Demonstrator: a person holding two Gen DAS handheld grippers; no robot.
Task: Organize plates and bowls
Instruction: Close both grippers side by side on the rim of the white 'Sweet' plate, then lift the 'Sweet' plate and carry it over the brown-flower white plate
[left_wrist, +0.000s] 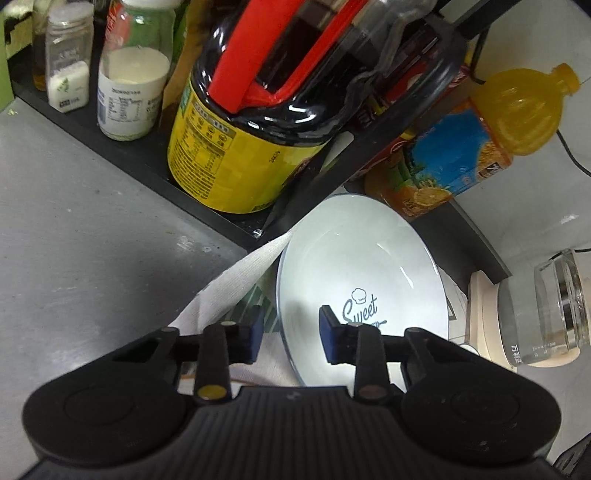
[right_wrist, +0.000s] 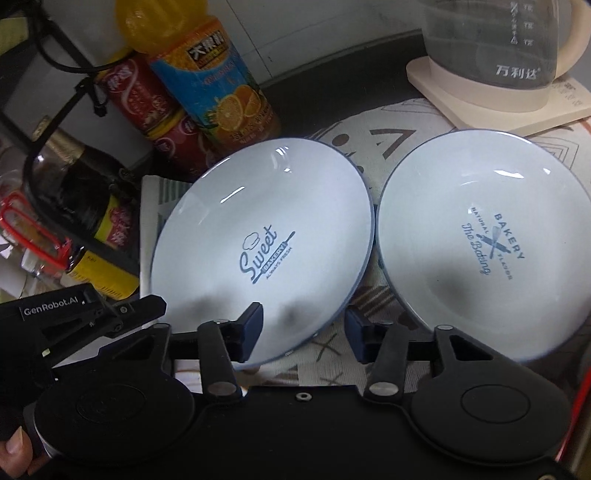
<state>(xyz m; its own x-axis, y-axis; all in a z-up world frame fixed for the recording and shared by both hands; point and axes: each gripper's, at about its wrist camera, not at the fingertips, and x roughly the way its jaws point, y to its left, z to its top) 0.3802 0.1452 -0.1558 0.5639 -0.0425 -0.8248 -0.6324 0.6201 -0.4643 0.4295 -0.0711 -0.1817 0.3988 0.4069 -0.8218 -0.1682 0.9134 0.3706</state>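
Observation:
Two white plates with blue rims lie side by side on a patterned cloth (right_wrist: 369, 288). The "Sweet" plate (right_wrist: 258, 221) (left_wrist: 362, 273) is on the left and the "Bakery" plate (right_wrist: 480, 236) on the right. My left gripper (left_wrist: 291, 332) straddles the left rim of the "Sweet" plate, one pad outside it and one over it, with gaps on both sides. My right gripper (right_wrist: 304, 330) straddles that plate's near right rim the same way, pads apart from it. The left gripper's black body (right_wrist: 92, 310) shows at the plate's left edge.
A black rack (left_wrist: 122, 147) holds a big soy sauce jug (left_wrist: 240, 155) and spice jars (left_wrist: 129, 92) close behind the plate. An orange juice bottle (right_wrist: 221, 85) and red cans (right_wrist: 147, 99) stand at the back. A glass kettle (right_wrist: 498, 55) sits on a cream base at the right.

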